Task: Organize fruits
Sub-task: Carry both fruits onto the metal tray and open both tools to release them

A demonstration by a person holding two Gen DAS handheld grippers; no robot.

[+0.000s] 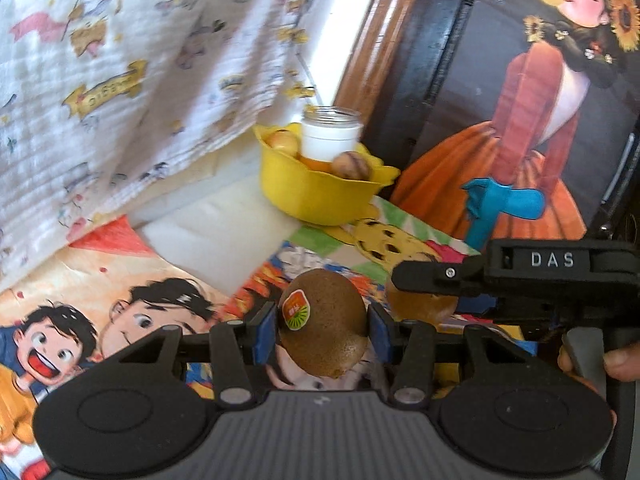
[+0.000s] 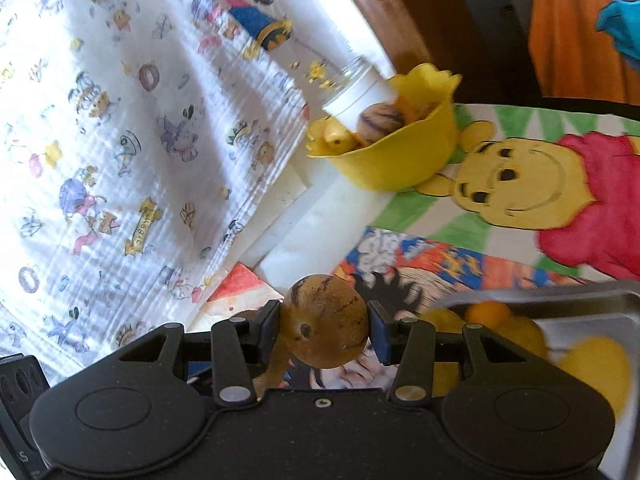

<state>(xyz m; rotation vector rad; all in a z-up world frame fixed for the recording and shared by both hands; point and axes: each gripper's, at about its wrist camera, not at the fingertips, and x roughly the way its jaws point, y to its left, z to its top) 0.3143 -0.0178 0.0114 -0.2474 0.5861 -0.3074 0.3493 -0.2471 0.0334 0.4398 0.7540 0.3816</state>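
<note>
My left gripper (image 1: pixel 323 330) is shut on a brown kiwi (image 1: pixel 326 334) with a green and orange sticker, held above the cartoon-covered table. My right gripper (image 2: pixel 324 330) is shut on a round tan fruit (image 2: pixel 325 326) with dark streaks; in the left wrist view that fruit (image 1: pixel 424 306) shows under the right gripper's black body at the right. Farther back stands a yellow bowl (image 1: pixel 316 192), seen too in the right wrist view (image 2: pixel 394 156). It holds several fruits and a white jar (image 1: pixel 330 136).
A patterned white cloth (image 1: pixel 120 80) hangs at the left. A metal tray (image 2: pixel 580 304) with yellow and orange fruits lies at the right. A blue object (image 1: pixel 500 206) stands before a dark painted panel. Cartoon pictures cover the table.
</note>
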